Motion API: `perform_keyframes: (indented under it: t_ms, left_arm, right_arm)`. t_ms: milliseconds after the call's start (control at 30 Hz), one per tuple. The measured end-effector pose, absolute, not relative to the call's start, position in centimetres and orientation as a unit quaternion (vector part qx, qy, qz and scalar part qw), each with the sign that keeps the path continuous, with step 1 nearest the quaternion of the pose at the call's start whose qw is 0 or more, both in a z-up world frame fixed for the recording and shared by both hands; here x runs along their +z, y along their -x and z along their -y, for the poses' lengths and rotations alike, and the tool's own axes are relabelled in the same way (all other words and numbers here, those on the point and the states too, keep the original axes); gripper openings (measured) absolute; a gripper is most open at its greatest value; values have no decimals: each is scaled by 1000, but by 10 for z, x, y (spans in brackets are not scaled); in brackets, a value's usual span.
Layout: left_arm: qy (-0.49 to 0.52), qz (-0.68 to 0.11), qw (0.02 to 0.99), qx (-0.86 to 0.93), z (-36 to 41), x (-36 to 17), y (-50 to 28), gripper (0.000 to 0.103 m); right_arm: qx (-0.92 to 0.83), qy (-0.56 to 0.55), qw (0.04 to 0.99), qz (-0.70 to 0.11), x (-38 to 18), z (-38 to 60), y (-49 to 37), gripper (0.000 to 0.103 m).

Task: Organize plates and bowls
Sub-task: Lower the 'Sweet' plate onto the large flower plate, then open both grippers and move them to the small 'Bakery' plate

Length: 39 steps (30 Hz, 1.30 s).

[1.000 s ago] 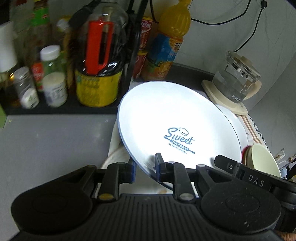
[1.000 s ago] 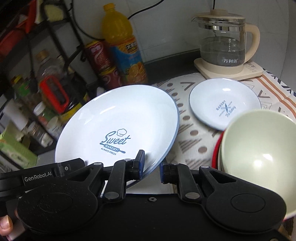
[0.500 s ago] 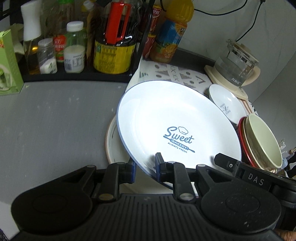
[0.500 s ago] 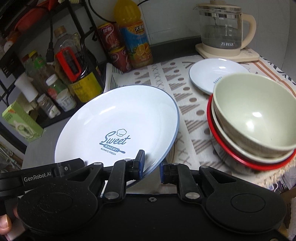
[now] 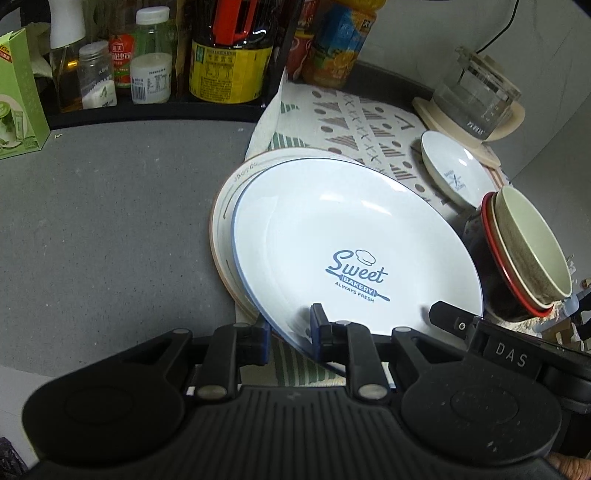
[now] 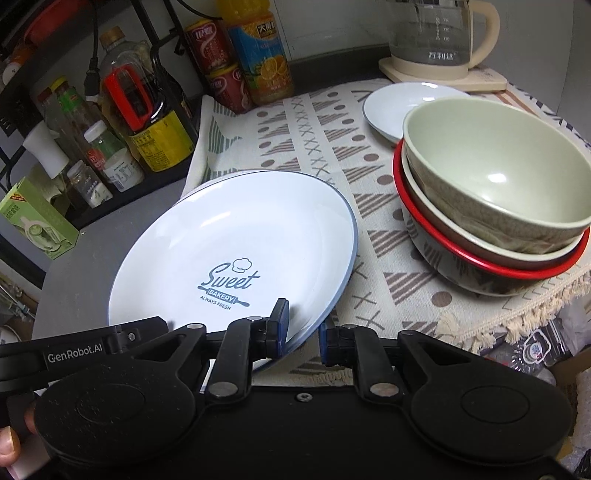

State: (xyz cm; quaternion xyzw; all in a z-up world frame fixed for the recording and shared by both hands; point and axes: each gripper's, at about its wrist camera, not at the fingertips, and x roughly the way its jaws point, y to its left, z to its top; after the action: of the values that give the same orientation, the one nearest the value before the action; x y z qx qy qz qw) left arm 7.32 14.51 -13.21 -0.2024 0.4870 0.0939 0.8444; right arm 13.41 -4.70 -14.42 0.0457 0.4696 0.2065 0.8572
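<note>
1. Left wrist view: left gripper (image 5: 288, 332) is clamped on the near rim of the Sweet Bakery plate (image 5: 354, 243), one blue pad under the rim, one on top. Only this view shows a 2nd plate underneath, the cream plate (image 5: 229, 199) w/ a brownish edge line, peeking out on the left; big plate sits over it, tilted up toward the camera, whether they touch can't be told.
2. Right wrist view: right gripper (image 6: 303, 332) pinches the same plate's (image 6: 236, 240) rim at its near right edge, jaws narrow. Cream plate barely visible here.
3. Right view shows the bowl stack (image 6: 495, 199) properly: sage-green matte bowl nested in a red-rimmed bowl, just right of the plate on the patterned cloth (image 6: 314, 147). Left view only shows it edge-on.
4. Small saucer (image 6: 391, 103), white w/ thin blue rim, sits behind the bowls near the glass kettle (image 6: 436, 33) on its cream base.
5. Textures: plate glossy white, blue rim line, blue logo; cloth woven, triangles/dots/crosses, fringed; counter (image 5: 110, 221) grey, speckled.
</note>
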Motion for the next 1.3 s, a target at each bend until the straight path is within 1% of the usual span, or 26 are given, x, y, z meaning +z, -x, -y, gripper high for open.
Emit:
perform_keyframes:
  t_ms: [133, 267, 633, 800, 867, 967, 1267, 1300]
  left_arm:
    - [203, -492, 841, 93, -147, -134, -74, 20]
    - [203, -508, 832, 93, -149, -137, -77, 23]
    - [196, -525, 824, 87, -158, -134, -82, 23]
    - [158, -521, 831, 114, -160, -133, -86, 23]
    - [156, -522, 831, 114, -165, -136, -89, 23]
    - [169, -524, 827, 115, -171, -140, -96, 23]
    - [156, -528, 825, 131, -180, -144, -108, 23]
    - [150, -528, 824, 138, -180, -143, -110, 23]
  right_arm:
    - [208, -44, 855, -473, -144, 44, -136, 16]
    - [207, -47, 853, -477, -145, 42, -140, 16]
    - [203, -23, 853, -481, -148, 33, -152, 15]
    - [196, -8, 855, -480, -151, 30, -158, 15]
    - [192, -13, 853, -484, -152, 32, -163, 15]
    - [192, -17, 851, -488, -156, 32, -168, 15]
    - [193, -19, 844, -500, -163, 29, -176, 17]
    - [192, -16, 846, -498, -161, 28, -176, 20]
